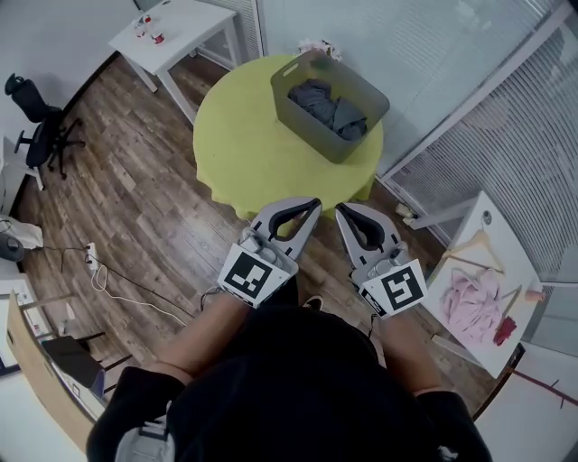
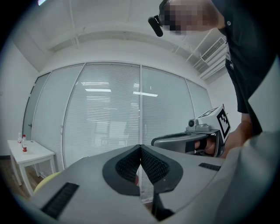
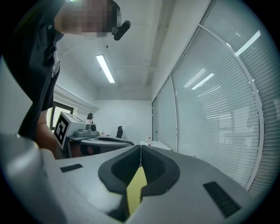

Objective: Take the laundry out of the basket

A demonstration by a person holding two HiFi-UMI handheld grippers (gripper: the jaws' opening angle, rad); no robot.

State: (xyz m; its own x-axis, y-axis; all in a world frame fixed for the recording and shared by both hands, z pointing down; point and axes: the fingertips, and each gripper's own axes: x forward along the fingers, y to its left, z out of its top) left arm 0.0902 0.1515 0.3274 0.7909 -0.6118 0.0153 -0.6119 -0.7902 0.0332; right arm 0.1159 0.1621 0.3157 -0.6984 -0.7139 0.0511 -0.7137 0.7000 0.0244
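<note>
Dark-clad shoulders [image 1: 298, 388] of the person fill the head view at 6 o'clock, with both forearms reaching up-frame to the tools. Left gripper [image 1: 315, 204]: jaws pressed together tip to tip, nothing between them; its own view shows the pads meeting, with only window blinds behind. Right gripper [image 1: 340, 210]: jaws likewise closed and empty; its own view shows a sliver of yellow-green through the slot beneath the pads. Both grippers sit side by side near frame centre and point toward 12 o'clock. Seen from above, their tips are at the near edge of the round bench [image 1: 237, 149], which carries a yellow-green cloth. Grey basket [image 1: 303, 128]: upright on the bench's 1 o'clock part, near the far edge. Laundry [image 1: 329, 108]: dark grey garments bunched inside the basket, below the rim; neither gripper touches it. White bench [image 1: 185, 27] at 11 o'clock holds small bottles [image 1: 152, 32]. Second white bench [image 1: 506, 236] at 4 o'clock carries a pink garment [image 1: 474, 305] and wooden hangers [image 1: 476, 245]. Black office chair [image 1: 41, 117] at 10 o'clock stands on the wood floor [image 1: 135, 198]. Power strip with cable [image 1: 91, 259] lies at 9 o'clock.
</note>
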